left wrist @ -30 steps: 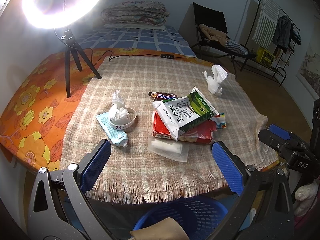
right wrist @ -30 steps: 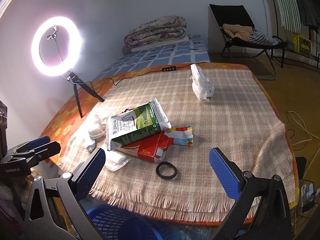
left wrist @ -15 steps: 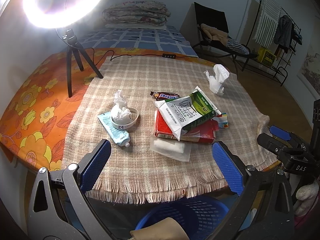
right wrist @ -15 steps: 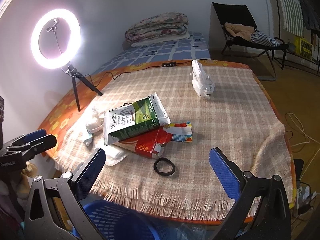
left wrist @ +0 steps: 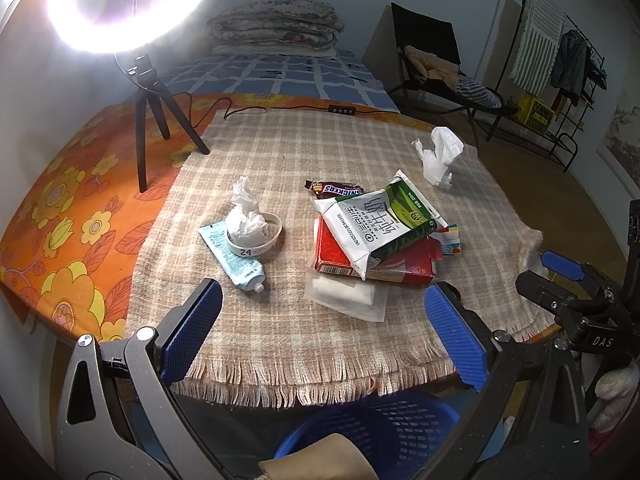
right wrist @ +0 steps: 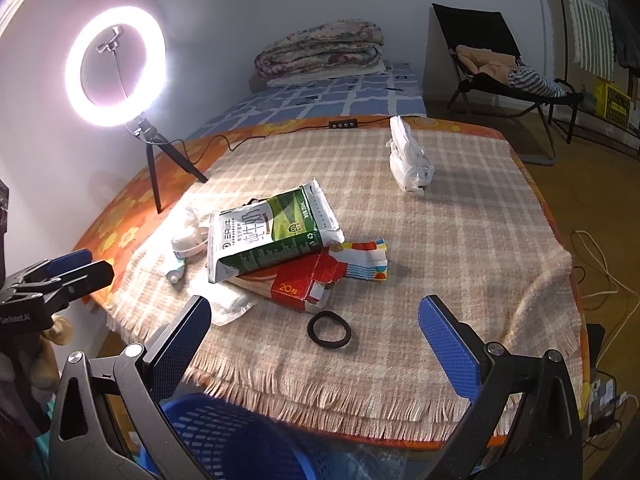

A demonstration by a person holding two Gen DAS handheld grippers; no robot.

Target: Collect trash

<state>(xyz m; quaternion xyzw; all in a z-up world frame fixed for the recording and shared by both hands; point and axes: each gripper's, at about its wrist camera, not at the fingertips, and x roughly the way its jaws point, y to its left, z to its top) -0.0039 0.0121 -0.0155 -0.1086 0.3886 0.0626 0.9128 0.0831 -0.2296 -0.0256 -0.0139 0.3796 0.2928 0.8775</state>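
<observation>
Trash lies on a checked cloth (left wrist: pixel 280 152): a green-white carton (left wrist: pixel 380 224) on a red box (left wrist: pixel 400 264), a Snickers wrapper (left wrist: pixel 334 189), a clear packet (left wrist: pixel 346 296), a tube (left wrist: pixel 232 256), tissue in a tape ring (left wrist: pixel 250 220), a crumpled white bag (left wrist: pixel 438 156). In the right wrist view the carton (right wrist: pixel 268 232), red box (right wrist: pixel 296 280), a black hair band (right wrist: pixel 329 329) and the white bag (right wrist: pixel 410 160) show. My left gripper (left wrist: pixel 324 332) and right gripper (right wrist: pixel 316 344) are open and empty at the table's near edge.
A blue basket (left wrist: pixel 380 432) stands below the table's front edge, also in the right wrist view (right wrist: pixel 240 440). A ring light on a tripod (left wrist: pixel 148 108) stands at the back left with its cable. A bed, a chair and a rack are behind.
Both grippers have drifted slightly; the table items sit a little lower and to the right in the left wrist view. Nothing was grasped or moved.
</observation>
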